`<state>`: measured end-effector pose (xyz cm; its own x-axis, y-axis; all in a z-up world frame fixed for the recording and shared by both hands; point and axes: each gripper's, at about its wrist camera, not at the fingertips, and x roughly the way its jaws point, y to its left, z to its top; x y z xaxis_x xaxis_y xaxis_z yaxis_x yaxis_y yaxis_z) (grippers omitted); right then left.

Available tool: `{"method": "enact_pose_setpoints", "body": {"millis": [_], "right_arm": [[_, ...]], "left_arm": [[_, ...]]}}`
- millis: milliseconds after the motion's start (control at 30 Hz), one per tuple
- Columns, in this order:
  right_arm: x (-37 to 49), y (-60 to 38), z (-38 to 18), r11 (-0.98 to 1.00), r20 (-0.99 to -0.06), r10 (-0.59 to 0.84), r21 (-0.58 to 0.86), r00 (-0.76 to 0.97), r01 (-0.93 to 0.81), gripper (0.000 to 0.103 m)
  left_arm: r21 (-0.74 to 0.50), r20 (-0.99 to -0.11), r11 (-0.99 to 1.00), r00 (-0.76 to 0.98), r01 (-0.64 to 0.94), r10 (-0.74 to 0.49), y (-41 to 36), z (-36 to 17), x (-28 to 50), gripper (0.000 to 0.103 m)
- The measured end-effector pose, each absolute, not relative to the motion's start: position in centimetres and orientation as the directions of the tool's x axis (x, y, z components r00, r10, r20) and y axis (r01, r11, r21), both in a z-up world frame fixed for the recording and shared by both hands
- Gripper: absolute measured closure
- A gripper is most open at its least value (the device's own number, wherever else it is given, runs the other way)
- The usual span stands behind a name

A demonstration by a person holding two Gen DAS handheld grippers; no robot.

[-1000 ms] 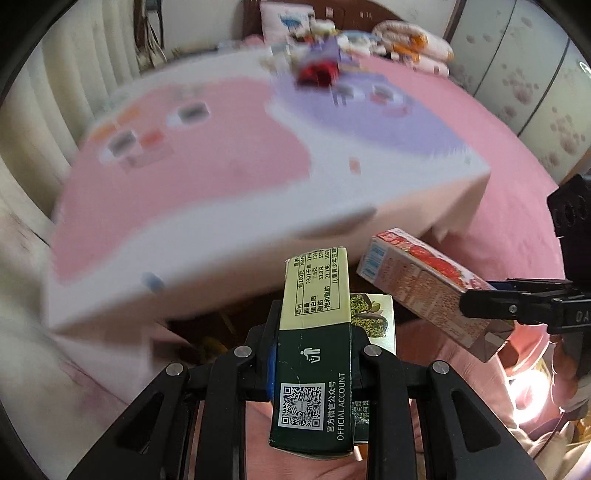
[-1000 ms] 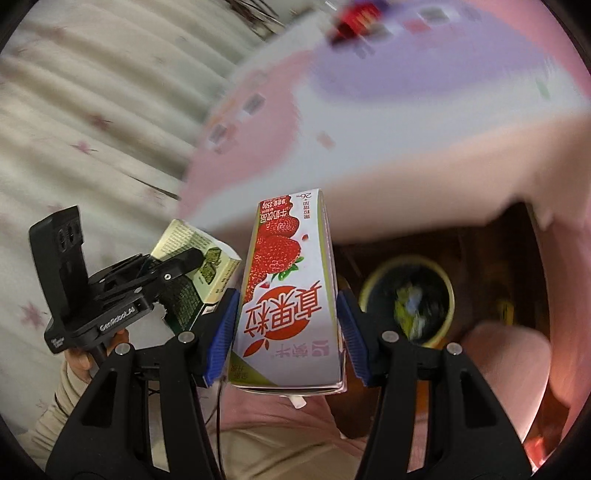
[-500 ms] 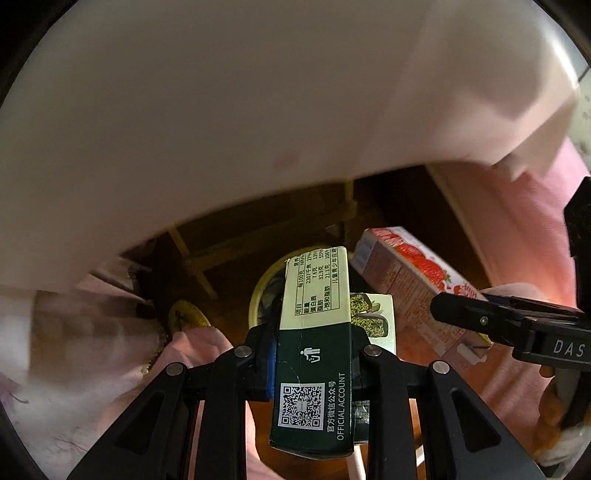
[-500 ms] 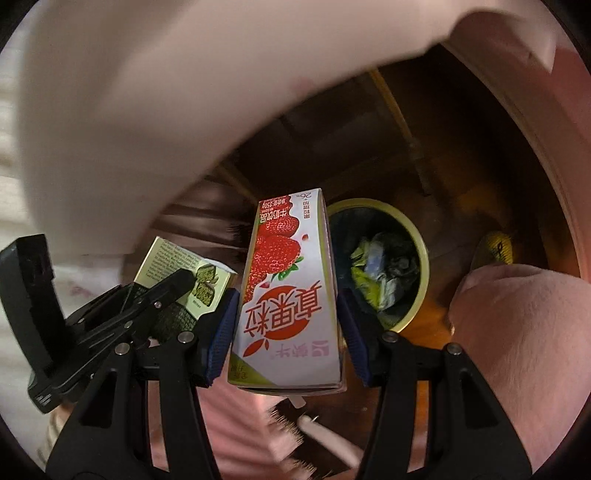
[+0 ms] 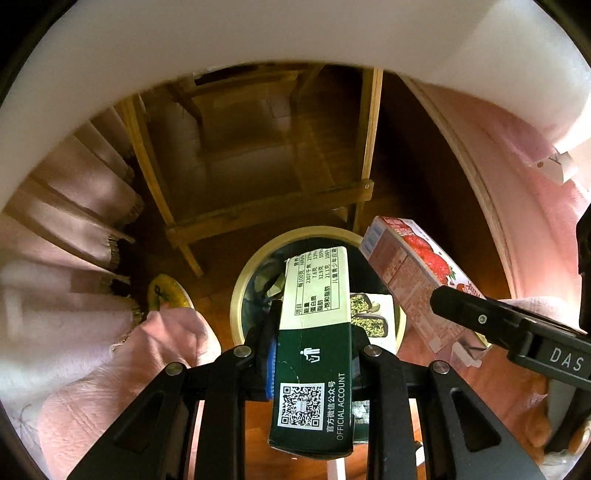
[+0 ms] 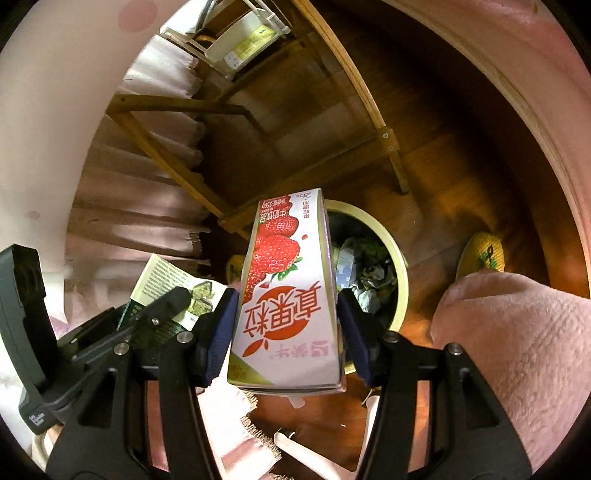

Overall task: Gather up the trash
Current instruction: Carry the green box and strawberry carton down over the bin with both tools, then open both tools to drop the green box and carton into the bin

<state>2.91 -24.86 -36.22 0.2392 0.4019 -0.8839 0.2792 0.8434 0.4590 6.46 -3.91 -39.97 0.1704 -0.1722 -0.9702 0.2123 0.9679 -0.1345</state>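
Observation:
My left gripper (image 5: 312,354) is shut on a dark green and cream snack box (image 5: 314,332) and holds it above a round yellow-rimmed trash bin (image 5: 240,291) on the wooden floor. My right gripper (image 6: 284,325) is shut on a strawberry milk carton (image 6: 284,295) and holds it above the same bin (image 6: 391,251), which has crumpled trash in it. The carton (image 5: 417,273) and the right gripper's finger show at the right of the left wrist view. The green box (image 6: 162,273) and the left gripper show at the left of the right wrist view.
A wooden table frame (image 5: 266,206) stands just behind the bin, under a white and pink tablecloth (image 5: 258,33). Pink curtains (image 5: 66,229) hang at the left. A yellow slipper (image 6: 484,254) lies right of the bin. Pink-clad knees (image 6: 517,332) are close by.
Both grippers have tipped down from the tabletop to under the table's edge. The bin has come into full view below both held boxes. Both grips are unchanged.

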Motion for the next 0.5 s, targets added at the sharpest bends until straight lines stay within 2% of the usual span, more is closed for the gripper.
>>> {"method": "enact_pose_setpoints", "body": {"millis": [200, 267, 367, 433, 500], "right_arm": [[3.5, -24.8, -37.4, 0.837, -0.88, 0.417, 0.469, 0.226, 0.283, 0.05], [3.5, -24.7, -37.7, 0.834, -0.879, 0.422, 0.472, 0.222, 0.287, 0.049], [3.5, -24.9, -37.9, 0.831, -0.877, 0.419, 0.474, 0.233, 0.29, 0.042], [3.5, -24.9, -37.9, 0.834, -0.879, 0.413, 0.47, 0.239, 0.29, 0.041], [3.4, -24.8, -37.9, 0.838, -0.882, 0.403, 0.463, 0.243, 0.288, 0.041]], "left_arm": [[-0.137, -0.968, 0.969, 0.178, 0.205, -0.174, -3.8, -40.2, 7.3, 0.08], [-0.132, -0.971, 0.971, 0.169, 0.199, -0.166, -3.7, -40.3, 7.5, 0.077], [-0.131, -0.974, 0.975, 0.158, 0.181, -0.161, -3.4, -41.0, 7.9, 0.053], [-0.136, -0.974, 0.976, 0.157, 0.172, -0.163, -3.1, -41.2, 8.0, 0.028], [-0.137, -0.973, 0.977, 0.162, 0.162, -0.163, -2.8, -41.1, 8.2, 0.022]]}}
